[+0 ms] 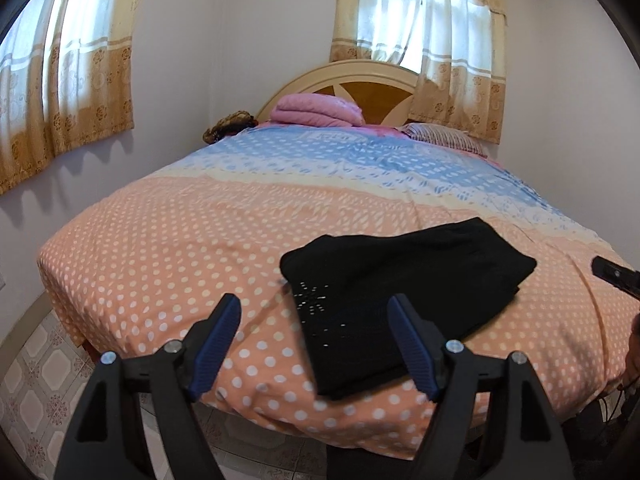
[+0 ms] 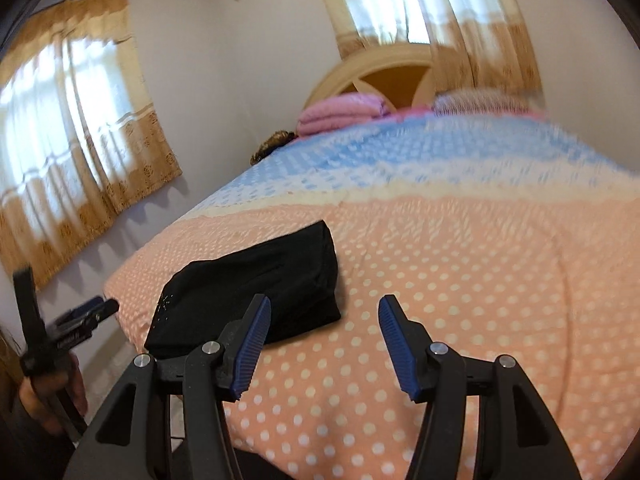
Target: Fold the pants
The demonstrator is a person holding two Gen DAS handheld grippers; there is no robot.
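Pants: folded, bed, 12 o'clock | left tongs, right tongs: released, empty | advice: withdraw without snagging.

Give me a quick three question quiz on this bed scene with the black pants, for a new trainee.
1. True or false: the black pants lie folded on the bedspread.
2. What is between the fingers of the left gripper and of the right gripper?
A) the pants B) nothing C) a pillow
3. What pink thing sits by the headboard?

Key: 1 true. 2 B, both stand open and off the cloth. 3 a folded pink blanket.
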